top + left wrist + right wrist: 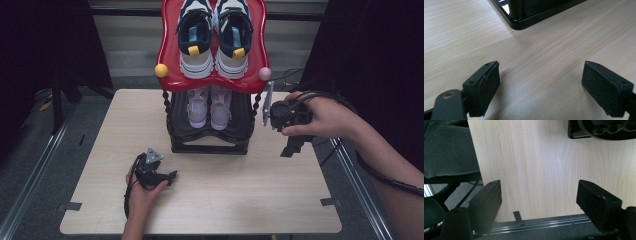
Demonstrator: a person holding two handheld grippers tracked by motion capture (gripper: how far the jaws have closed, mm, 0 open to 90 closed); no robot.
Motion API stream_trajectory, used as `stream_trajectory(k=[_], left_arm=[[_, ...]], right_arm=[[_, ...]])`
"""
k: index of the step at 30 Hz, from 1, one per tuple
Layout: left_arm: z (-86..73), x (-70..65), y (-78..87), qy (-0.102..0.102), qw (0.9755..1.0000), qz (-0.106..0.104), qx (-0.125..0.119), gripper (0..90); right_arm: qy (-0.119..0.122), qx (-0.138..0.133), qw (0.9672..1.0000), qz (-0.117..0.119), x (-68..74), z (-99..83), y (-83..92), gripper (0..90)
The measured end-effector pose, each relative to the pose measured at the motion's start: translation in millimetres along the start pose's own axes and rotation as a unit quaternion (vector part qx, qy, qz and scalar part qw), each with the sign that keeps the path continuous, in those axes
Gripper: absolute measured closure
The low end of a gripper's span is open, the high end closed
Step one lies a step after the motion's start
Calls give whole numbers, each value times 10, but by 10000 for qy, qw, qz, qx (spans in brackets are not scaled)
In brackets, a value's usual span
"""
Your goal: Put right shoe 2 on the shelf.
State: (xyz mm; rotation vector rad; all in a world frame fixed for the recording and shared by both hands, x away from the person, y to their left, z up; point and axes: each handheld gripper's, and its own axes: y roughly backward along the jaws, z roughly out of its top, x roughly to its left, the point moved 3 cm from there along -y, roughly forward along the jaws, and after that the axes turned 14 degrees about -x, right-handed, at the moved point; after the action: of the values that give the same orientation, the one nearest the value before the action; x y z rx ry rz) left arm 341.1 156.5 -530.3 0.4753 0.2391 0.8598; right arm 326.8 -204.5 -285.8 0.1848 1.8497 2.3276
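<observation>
A two-tier shoe rack [210, 135] stands at the back middle of the wooden table [200, 200]. Its red top shelf [170, 50] carries a pair of navy and white sneakers [214, 35]. On the black lower shelf sits a pair of pale lilac shoes [210, 107]. My left gripper [172, 175] rests low on the table in front of the rack's left side, open, with bare wood between its pads [486, 87]. My right gripper [294, 147] hangs above the table to the right of the rack, pointing down, open and empty. The rack's black base corner [520, 21] lies ahead of the left gripper.
A yellow ball [161, 70] and a pink ball [265, 73] cap the red shelf's front corners. Metal rails [30, 170] run along both sides of the table. Black cables trail from each gripper. The table's edge and a rail [541, 225] lie below the right gripper.
</observation>
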Motion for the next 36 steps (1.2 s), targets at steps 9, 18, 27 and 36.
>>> stream_trajectory(k=[9, 18, 27, 36], left_arm=[[0, -1, -1, 12, 10000, -4, -6, 146], [0, -1, -1, 13, 10000, -3, -6, 146], [0, -2, -1, 15, 10000, -2, -3, 146], [-1, -1, -1, 15, 10000, -3, -2, 146]], right_arm=[[-54, 2, 10000, -9, -9, -101, -129, 202], [-115, -37, 9999, -70, -7, -204, -257, 201], [-117, -60, 9999, -72, -18, -274, -428, 201], [-263, -15, 9996, -24, -5, -335, -605, 200]])
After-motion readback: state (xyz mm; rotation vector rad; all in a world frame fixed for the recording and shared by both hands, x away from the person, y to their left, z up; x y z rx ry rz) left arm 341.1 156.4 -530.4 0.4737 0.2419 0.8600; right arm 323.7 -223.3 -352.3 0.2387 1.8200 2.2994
